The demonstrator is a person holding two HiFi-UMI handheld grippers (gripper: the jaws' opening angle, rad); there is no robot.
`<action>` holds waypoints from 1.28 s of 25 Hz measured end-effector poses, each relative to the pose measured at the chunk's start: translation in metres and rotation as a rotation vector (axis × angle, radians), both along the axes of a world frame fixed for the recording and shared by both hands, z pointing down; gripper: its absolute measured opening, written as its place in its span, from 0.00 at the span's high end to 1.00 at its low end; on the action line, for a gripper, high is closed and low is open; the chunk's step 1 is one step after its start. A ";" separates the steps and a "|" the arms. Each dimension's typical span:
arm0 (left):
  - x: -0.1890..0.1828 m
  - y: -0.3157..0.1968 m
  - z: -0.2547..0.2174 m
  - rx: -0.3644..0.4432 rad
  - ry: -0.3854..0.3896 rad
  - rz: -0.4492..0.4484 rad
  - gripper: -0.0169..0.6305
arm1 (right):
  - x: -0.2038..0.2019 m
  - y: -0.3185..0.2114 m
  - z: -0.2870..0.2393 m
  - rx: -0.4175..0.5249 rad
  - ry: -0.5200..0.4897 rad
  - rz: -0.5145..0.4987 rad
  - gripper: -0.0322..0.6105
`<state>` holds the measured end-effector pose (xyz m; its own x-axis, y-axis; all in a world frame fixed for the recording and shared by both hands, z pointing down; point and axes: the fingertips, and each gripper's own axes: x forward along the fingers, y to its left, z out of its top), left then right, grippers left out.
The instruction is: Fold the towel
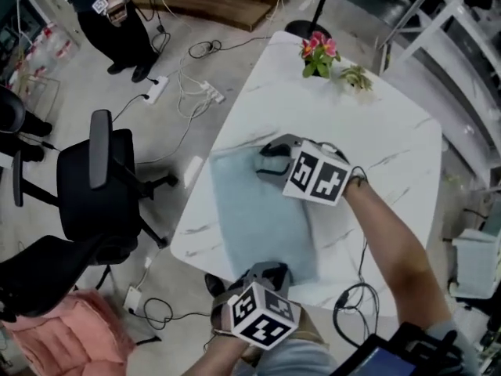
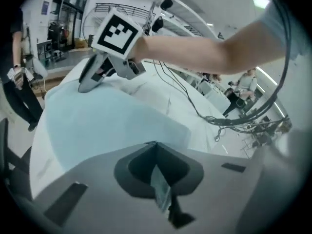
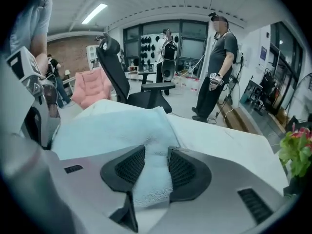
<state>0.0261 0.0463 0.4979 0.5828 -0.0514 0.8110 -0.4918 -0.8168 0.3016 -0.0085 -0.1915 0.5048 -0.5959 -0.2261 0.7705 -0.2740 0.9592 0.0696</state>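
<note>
Sharing the table (image 1: 376,147) are towel (image 1: 262,218) and flowers (image 1: 319,49).

Towel (image 1: 258,210) flat on tabletop (image 1: 391,155), toward its left side. Right hand-held gripper (image 1: 266,159) at towel's far edge, towel between its jaws. Left hand-held gripper (image 1: 262,272) at towel's near edge, by tabletop's near corner. Potted flowers (image 1: 319,53) on far corner, small plant (image 1: 356,77) just right of them. Office chair (image 1: 102,186) on floor left of tabletop; power strip (image 1: 156,90) and standing person (image 1: 117,22) beyond it

Even indoor brightness, fisheye-warped edges
</note>
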 end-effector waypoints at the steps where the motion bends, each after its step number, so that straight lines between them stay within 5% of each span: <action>1: 0.001 0.001 0.004 -0.007 -0.013 0.023 0.96 | 0.004 -0.001 0.000 0.005 0.006 0.011 0.69; 21: 0.109 0.049 0.001 -0.096 0.064 0.470 0.96 | 0.270 0.082 0.007 -0.093 0.122 0.495 0.70; 27: 0.116 0.050 -0.001 -0.094 0.067 0.512 0.96 | 0.276 0.081 -0.001 -0.090 0.027 0.549 0.67; 32: 0.119 0.007 -0.045 -0.117 0.204 0.366 0.96 | 0.300 0.078 -0.018 -0.213 -0.096 0.619 0.53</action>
<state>0.1456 0.0531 0.4530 0.6942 0.2736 0.6658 -0.0970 -0.8810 0.4631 0.2918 -0.1137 0.4864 -0.4732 -0.3978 0.7861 -0.7750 0.6122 -0.1567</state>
